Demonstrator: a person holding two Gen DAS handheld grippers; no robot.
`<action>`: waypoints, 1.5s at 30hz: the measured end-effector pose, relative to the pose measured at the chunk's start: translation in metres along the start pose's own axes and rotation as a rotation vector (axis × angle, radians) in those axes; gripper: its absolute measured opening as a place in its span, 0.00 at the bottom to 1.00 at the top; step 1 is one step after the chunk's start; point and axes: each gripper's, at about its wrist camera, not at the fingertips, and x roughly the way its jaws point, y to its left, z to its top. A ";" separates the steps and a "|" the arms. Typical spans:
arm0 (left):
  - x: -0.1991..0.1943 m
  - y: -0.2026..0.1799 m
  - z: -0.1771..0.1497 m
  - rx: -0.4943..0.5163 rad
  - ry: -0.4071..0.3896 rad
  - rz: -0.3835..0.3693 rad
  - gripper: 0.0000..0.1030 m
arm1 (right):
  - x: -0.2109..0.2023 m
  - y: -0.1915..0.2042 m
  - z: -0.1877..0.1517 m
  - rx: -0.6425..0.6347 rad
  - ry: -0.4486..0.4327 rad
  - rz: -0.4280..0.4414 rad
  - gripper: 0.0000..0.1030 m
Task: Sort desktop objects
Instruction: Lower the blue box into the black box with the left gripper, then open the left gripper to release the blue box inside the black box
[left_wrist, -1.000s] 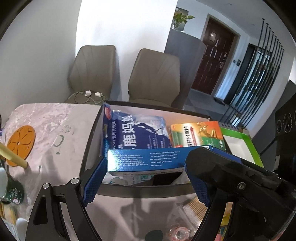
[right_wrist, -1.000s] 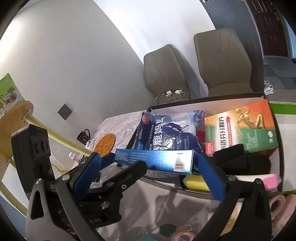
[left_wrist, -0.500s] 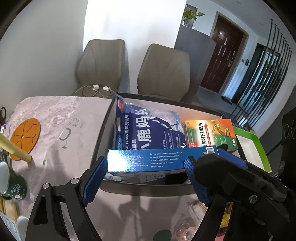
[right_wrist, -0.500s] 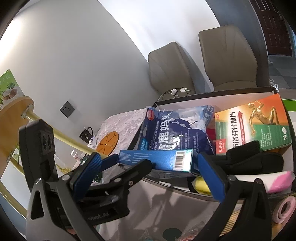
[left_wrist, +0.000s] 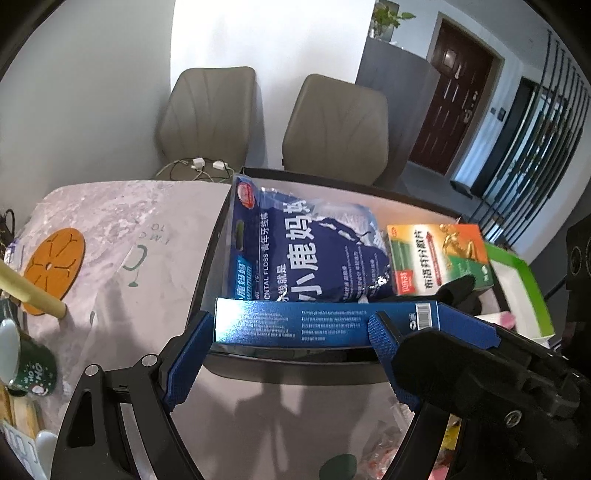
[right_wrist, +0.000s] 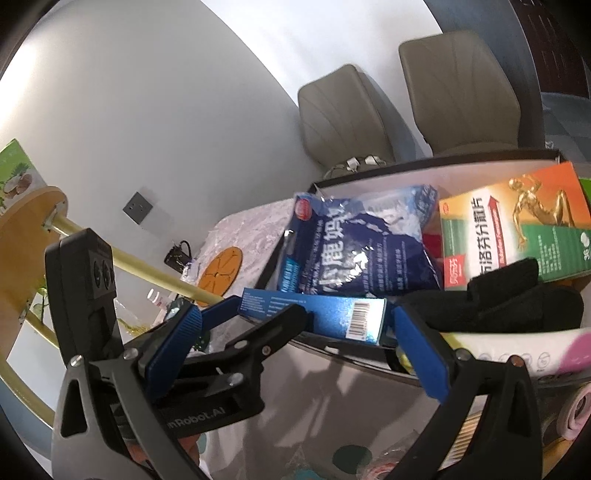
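My left gripper (left_wrist: 288, 354) is shut on a long blue carton (left_wrist: 314, 323), held level above the near rim of a black storage box (left_wrist: 295, 363). The carton also shows in the right wrist view (right_wrist: 325, 317), with the left gripper's fingers (right_wrist: 280, 325) on it. My right gripper (right_wrist: 295, 354) is open, with the carton's barcode end between its pads; whether they touch it I cannot tell. Inside the box lie a blue dental floss bag (left_wrist: 306, 251), an orange-green medicine box (left_wrist: 439, 258) and a black cloth item (right_wrist: 509, 295).
An orange round coaster (left_wrist: 53, 266) lies on the grey tablecloth at left, near a green mug (left_wrist: 29, 365) and a yellow rod (left_wrist: 26, 291). A green-rimmed white tray (left_wrist: 521, 291) stands right of the box. Two beige chairs (left_wrist: 332, 125) stand behind the table.
Both grippers with the blue carton have risen and moved a little toward the box, so more of its inside shows. The hold on the carton is unchanged.
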 end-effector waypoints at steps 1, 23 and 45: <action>0.002 0.000 0.000 0.002 0.007 -0.005 0.82 | 0.001 -0.001 0.000 0.004 0.003 -0.005 1.00; -0.017 0.011 0.004 -0.037 -0.056 -0.050 0.82 | -0.031 -0.001 0.003 -0.023 -0.111 0.016 0.99; -0.041 -0.012 0.001 0.022 -0.100 -0.033 0.82 | -0.074 -0.016 -0.001 0.017 -0.156 -0.014 0.99</action>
